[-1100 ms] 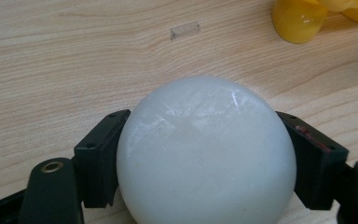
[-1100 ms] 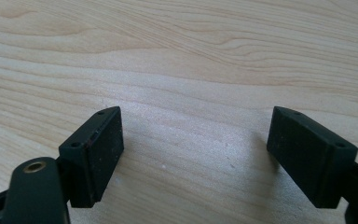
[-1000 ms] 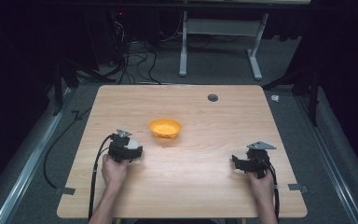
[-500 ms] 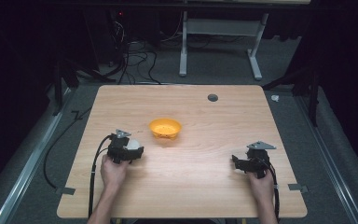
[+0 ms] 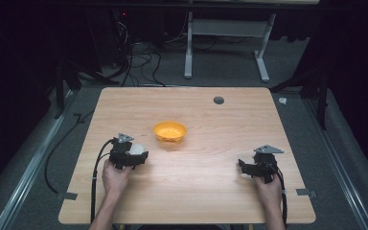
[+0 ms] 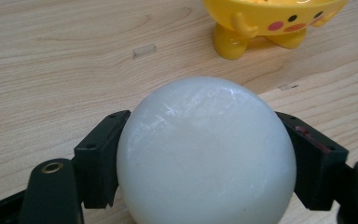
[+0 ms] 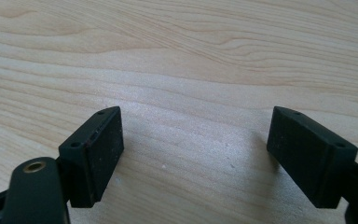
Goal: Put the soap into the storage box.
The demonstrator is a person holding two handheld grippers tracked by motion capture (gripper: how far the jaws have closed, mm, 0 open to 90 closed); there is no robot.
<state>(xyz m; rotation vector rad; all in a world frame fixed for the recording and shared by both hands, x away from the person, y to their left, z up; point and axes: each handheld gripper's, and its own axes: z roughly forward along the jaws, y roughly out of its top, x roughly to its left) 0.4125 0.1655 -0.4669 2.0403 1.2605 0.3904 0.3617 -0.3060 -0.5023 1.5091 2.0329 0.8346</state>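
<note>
Jaws of my left claw (image 6: pixel 205 158) clamp a white ball (image 6: pixel 206 154) at its widest, just short of the yellow bowl (image 6: pixel 272 21). Smooth and hard, I reckon: slippery. My right claw (image 7: pixel 193 154) gapes empty over the tabletop (image 7: pixel 191 60).

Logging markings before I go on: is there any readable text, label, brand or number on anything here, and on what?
None readable.
Yellow bowl: a painted face with pink cheeks, no letters.
White ball clamped in the left gripper: plain.
Right gripper, open: no markings.
Table: bare wood grain, no print.
</note>
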